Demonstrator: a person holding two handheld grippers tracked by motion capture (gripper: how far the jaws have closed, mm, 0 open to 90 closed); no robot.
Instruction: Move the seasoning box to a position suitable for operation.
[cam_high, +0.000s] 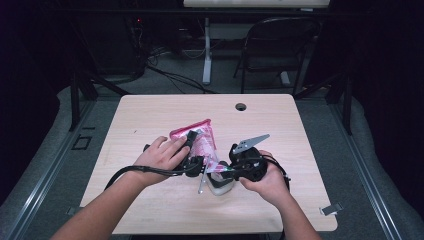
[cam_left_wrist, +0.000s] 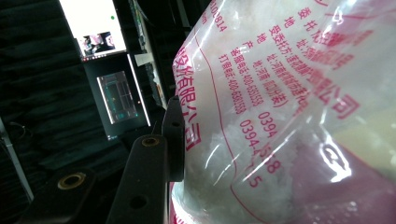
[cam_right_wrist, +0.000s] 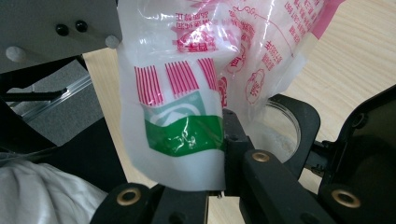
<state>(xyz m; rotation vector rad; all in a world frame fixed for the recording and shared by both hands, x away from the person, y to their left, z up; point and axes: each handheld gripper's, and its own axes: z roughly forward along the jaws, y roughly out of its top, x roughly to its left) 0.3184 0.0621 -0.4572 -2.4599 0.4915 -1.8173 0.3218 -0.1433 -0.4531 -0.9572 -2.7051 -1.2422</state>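
- Your left hand (cam_high: 161, 156) sits left of centre on the table (cam_high: 150, 115), holding the left gripper (cam_high: 192, 150) against the bag (cam_high: 200, 137).
- Bag: thin, glossy, crinkled plastic film, clear with pink print. In the high view its long axis runs from the far pink end, tilted slightly right, down toward you, where the lower end meets both grippers at mid-table.
- In the left gripper view, one black jaw lies flat against the film; the other is hidden behind the bag (cam_left_wrist: 289, 116). The film passes between them, so the left gripper looks clamped on the bag. That view also shows white granular contents through the film and rows of pink characters and digits, which the high view cannot resolve.
- A slim pale stick (cam_high: 201, 181) lies on the table just below the grippers; what it is, I cannot tell.
- A clear round dish (cam_high: 221, 184) sits just under the bag's lower end. In the right gripper view the dish (cam_right_wrist: 285, 133) holds white powder and sits in a black ring.
- In the right gripper view, the bag (cam_right_wrist: 187, 93) corner with pink stripes and a green band is pinched between the jaws: right gripper (cam_right_wrist: 219, 154) is clamped on the bag.
- Your right hand (cam_high: 267, 177) holds the right gripper, grey plate (cam_high: 250, 143) on top.
- Table: pale wood grain, rounded corners, a hole (cam_high: 241, 106) at the far edge.
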